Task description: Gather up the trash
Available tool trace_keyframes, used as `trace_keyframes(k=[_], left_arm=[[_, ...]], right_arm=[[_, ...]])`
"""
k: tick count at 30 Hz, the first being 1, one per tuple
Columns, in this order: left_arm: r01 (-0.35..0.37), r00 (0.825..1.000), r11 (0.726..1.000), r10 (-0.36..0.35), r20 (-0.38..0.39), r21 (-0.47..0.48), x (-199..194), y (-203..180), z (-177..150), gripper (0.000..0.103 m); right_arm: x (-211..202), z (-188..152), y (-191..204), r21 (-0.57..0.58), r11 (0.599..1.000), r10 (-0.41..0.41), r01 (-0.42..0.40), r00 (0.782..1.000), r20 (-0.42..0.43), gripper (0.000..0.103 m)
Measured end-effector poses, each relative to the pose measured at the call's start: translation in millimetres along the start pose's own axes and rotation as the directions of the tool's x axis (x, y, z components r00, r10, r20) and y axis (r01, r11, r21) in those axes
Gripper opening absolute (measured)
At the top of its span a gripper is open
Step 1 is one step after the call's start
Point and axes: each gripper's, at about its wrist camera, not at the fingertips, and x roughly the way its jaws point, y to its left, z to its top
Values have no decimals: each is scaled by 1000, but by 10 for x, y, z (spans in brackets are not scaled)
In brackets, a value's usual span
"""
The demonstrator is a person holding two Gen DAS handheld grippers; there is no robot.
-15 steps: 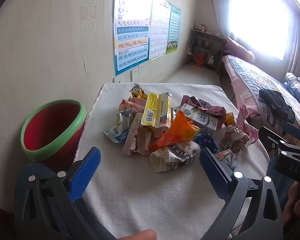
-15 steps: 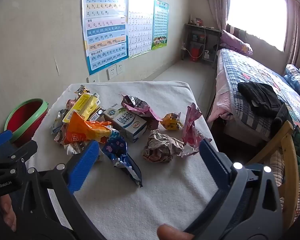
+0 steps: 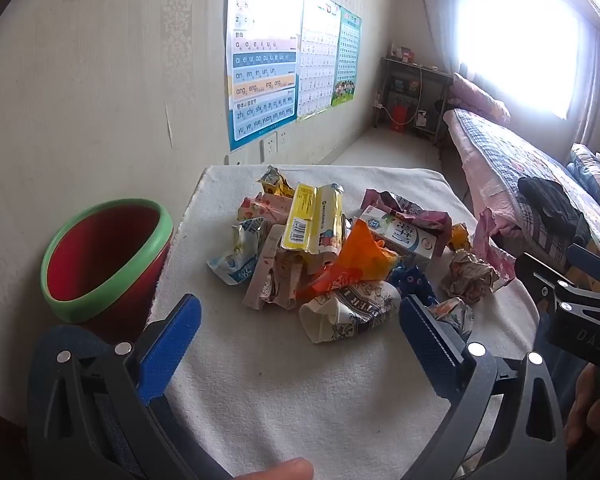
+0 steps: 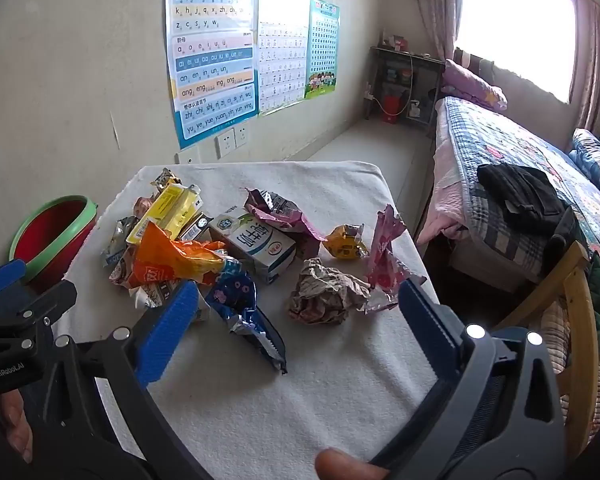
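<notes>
A heap of trash lies on a white-cloth table [image 3: 280, 392]: a crumpled paper cup [image 3: 348, 312], an orange wrapper [image 3: 356, 260], a yellow carton [image 3: 312, 216], a milk carton [image 4: 256, 244], a blue wrapper [image 4: 240, 300], a crumpled brown paper ball [image 4: 324, 298] and a pink wrapper [image 4: 386, 252]. My left gripper [image 3: 298, 320] stands open just short of the paper cup, holding nothing. My right gripper [image 4: 298, 304] is open too, hovering before the blue wrapper and the paper ball, empty. A red bin with a green rim [image 3: 104, 256] stands left of the table.
A wall with posters [image 4: 212, 52] and sockets runs behind the table. A bed [image 4: 520, 168] with a dark garment lies to the right, and a wooden chair [image 4: 576, 320] stands near the table's right edge. A shelf [image 3: 412, 92] stands in the far corner.
</notes>
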Motion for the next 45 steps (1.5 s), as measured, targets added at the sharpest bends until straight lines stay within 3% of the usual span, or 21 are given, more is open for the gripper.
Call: trace_keyframes(k=[45], left_arm=[[-1,1000,1000,1,-3,1,2,-3,1,95]], right_arm=[[69,-5,-26,6,1000,-6,6,1000,-26,98]])
